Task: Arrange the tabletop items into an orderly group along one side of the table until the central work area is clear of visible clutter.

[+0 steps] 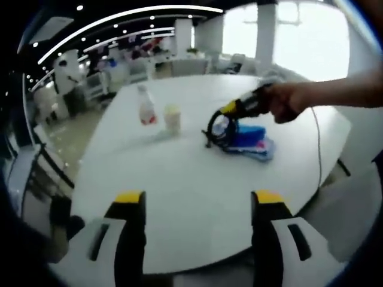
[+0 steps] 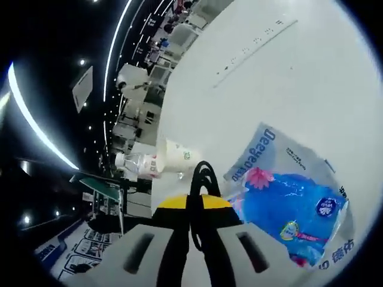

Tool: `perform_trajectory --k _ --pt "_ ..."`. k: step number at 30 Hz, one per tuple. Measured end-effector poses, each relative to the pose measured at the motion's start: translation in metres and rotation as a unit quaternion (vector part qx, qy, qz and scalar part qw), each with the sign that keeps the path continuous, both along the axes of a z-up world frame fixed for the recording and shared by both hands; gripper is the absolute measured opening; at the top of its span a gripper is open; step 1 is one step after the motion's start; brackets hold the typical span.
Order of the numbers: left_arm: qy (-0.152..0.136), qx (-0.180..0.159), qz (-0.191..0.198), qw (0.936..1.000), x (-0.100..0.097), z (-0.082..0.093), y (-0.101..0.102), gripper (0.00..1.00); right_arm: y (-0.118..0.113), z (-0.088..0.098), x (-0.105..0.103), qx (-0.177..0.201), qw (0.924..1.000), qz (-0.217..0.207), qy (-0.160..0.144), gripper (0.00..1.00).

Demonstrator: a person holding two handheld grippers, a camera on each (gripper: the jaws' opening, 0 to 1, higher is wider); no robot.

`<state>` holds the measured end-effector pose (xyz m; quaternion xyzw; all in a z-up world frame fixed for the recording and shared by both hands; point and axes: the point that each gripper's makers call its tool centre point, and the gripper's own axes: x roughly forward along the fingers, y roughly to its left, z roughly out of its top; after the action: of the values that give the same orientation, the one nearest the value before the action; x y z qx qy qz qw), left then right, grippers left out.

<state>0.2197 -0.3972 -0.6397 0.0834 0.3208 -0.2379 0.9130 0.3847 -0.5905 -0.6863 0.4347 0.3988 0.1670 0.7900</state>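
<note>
While held low: left gripper (image 1: 197,209), jaws spread, nothing between them.
Right gripper (image 2: 194,206): jaws pinching a black cable loop (image 2: 203,176).
Blue packet (image 1: 248,139): mid-worktop (image 1: 179,191), just beside the right jaws, nearer that hand.
Bottle (image 1: 146,107), cup (image 1: 172,118): together, farther left.

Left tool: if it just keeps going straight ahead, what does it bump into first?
Probably nothing soon. The left tool points over bare table. Farther on, roughly in line, lies the blue packet under the right tool, though depth is hard to judge.
</note>
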Motion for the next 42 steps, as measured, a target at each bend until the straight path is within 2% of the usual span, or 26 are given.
perform_trajectory --k 5,8,11,16,24,31,36,42 --pt "-0.002 -0.008 -0.002 1.0 0.001 0.0 0.0 0.7 0.008 0.015 -0.005 0.0 0.9999 0.004 -0.014 0.04" --pt "0.003 -0.019 -0.009 0.9998 -0.002 0.001 -0.004 0.71 0.009 0.026 -0.002 -0.001 0.9994 -0.002 -0.033 0.04" --pt "0.004 -0.02 -0.017 0.9997 -0.003 0.0 -0.007 0.72 0.009 0.042 0.006 0.015 0.9985 -0.013 -0.05 0.04" --pt "0.012 -0.021 -0.034 0.9991 -0.007 -0.003 -0.013 0.72 0.013 0.063 0.005 0.017 0.9974 -0.011 -0.07 0.04" --pt "0.007 -0.021 -0.039 0.999 -0.009 0.0 -0.015 0.71 0.003 0.09 -0.005 0.029 0.9949 -0.029 -0.092 0.04" --pt "0.003 -0.026 -0.041 0.9988 -0.011 0.003 -0.016 0.71 -0.027 0.108 -0.012 0.035 0.9915 -0.06 -0.11 0.04" --pt "0.001 -0.031 -0.046 0.9985 -0.012 0.004 -0.017 0.71 -0.07 0.122 -0.027 0.023 0.9877 -0.091 -0.125 0.04" --pt "0.003 -0.035 -0.057 0.9978 -0.014 0.004 -0.02 0.71 -0.112 0.123 -0.041 0.009 0.9837 -0.128 -0.126 0.04"
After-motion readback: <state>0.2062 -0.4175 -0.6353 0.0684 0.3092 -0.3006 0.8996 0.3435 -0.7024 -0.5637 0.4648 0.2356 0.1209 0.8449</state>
